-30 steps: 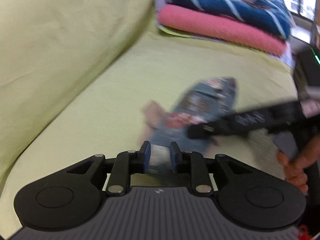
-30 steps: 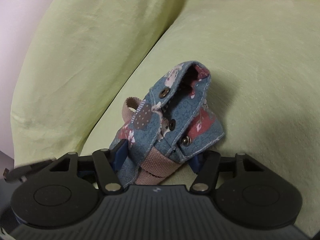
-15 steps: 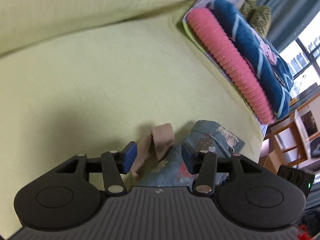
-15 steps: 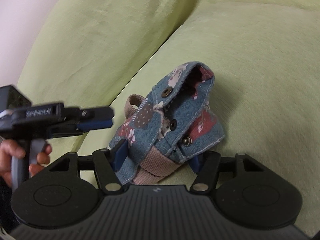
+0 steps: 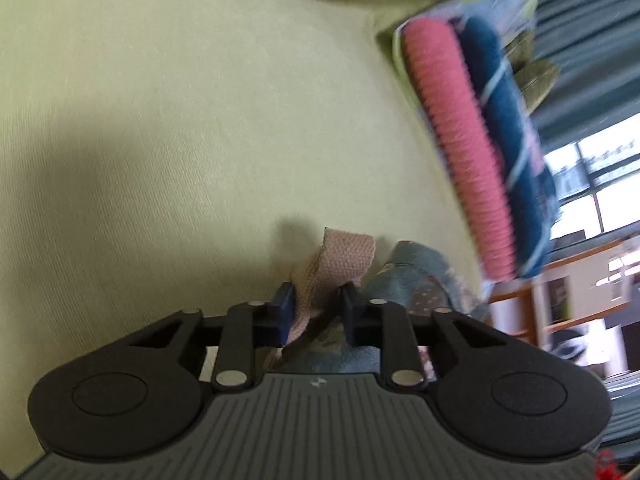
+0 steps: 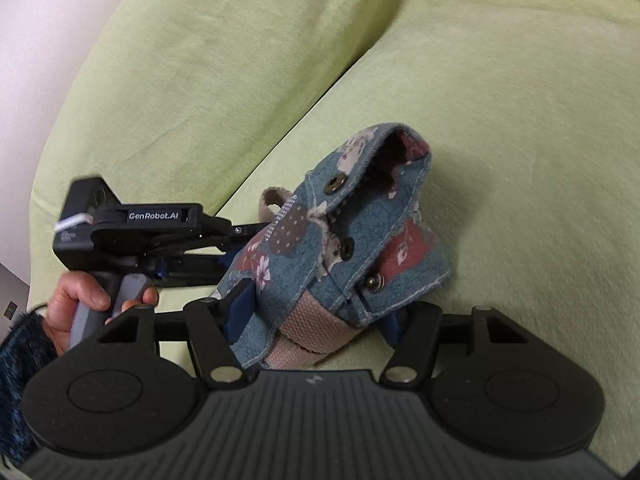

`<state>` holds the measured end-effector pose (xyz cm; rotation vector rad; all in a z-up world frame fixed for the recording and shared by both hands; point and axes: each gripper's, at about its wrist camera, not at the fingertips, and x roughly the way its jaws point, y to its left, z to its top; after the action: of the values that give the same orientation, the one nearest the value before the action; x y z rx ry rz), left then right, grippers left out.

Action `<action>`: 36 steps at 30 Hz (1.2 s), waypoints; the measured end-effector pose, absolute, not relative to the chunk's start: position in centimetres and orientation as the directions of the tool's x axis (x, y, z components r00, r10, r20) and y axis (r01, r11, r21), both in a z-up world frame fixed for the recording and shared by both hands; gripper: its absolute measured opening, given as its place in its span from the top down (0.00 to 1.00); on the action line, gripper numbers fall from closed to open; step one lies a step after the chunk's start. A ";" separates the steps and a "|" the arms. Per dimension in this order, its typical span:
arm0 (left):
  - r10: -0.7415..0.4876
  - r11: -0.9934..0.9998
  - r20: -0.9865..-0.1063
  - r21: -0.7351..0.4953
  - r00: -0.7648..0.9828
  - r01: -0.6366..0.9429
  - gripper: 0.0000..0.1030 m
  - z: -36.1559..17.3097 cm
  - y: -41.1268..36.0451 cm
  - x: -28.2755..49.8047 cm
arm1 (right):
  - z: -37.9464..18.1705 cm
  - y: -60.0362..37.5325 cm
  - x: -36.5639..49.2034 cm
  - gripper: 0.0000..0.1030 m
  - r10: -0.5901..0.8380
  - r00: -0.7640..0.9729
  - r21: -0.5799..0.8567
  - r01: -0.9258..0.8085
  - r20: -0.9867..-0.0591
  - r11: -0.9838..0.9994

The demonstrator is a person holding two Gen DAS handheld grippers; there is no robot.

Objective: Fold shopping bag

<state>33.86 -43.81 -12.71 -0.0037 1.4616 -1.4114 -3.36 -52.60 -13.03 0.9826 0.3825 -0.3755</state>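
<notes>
A folded-up shopping bag (image 6: 360,216) of blue patchwork cloth with snap buttons lies on the green sofa seat (image 6: 520,120). My right gripper (image 6: 316,314) is shut on its near end, pads against cloth and tan webbing. The bag's tan strap (image 5: 344,252) loops out on the far left side (image 6: 272,196). My left gripper (image 5: 316,300) reaches in from the left (image 6: 236,240), held by a hand (image 6: 76,296). Its jaws are closing, with the strap between the blue pads and touching both. Its tips are hidden behind the bag in the right wrist view.
The sofa backrest (image 6: 200,60) rises at the left behind the bag. A stack of folded pink (image 5: 460,140) and dark blue (image 5: 504,112) textiles lies at the seat's far end. Beyond them stand a wooden shelf (image 5: 560,280) and a window.
The left gripper swung in beside the bag and rolled over. It widened around the strap loop, then narrowed onto it. The right gripper and the bag stayed put.
</notes>
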 end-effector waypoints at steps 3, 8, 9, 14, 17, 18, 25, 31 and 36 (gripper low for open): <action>-0.654 0.272 -0.592 -0.764 -0.470 0.585 0.78 -12.6 -43.0 34.3 | -12.9 -52.9 -3.1 0.44 -0.114 0.871 0.734 0.467 -0.478 0.493; -0.625 0.304 -0.632 -0.738 -0.459 0.603 0.71 -13.0 -43.7 35.3 | -12.6 -53.9 -2.5 0.44 -0.068 0.868 0.729 0.454 -0.492 0.512; -0.623 0.304 -0.626 -0.746 -0.469 0.592 0.69 -13.4 -44.1 35.4 | -12.6 -54.1 -2.3 0.44 -0.058 0.868 0.728 0.449 -0.494 0.518; -0.643 0.301 -0.568 -0.805 -0.514 0.512 0.69 -15.2 -44.9 36.0 | -12.8 -54.7 -2.4 0.44 -0.009 0.874 0.734 0.414 -0.487 0.539; -0.673 0.241 -0.529 -0.817 -0.517 0.523 0.78 -15.1 -44.1 35.8 | -12.8 -55.0 -2.1 0.44 0.005 0.875 0.734 0.403 -0.484 0.546; -0.683 0.220 -0.515 -0.821 -0.518 0.526 0.80 -15.0 -43.8 35.7 | -12.8 -55.2 -2.1 0.44 0.012 0.876 0.735 0.398 -0.483 0.549; -0.708 0.109 -0.446 -0.835 -0.548 0.539 0.79 -14.1 -42.5 35.8 | -12.9 -56.2 -2.1 0.44 0.070 0.879 0.751 0.358 -0.471 0.555; -0.690 -0.060 -0.440 -0.757 -0.575 0.651 0.50 -12.4 -42.5 34.5 | -13.0 -57.1 -1.6 0.45 0.107 0.881 0.767 0.335 -0.461 0.548; -0.649 -0.193 -0.481 -0.646 -0.590 0.738 0.50 -11.1 -42.3 33.7 | -13.3 -58.0 -1.4 0.46 0.150 0.879 0.782 0.310 -0.453 0.541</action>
<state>33.66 -42.34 -11.14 0.1239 1.1087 -1.9057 -1.40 -58.02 -13.33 1.0070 0.5097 -0.0999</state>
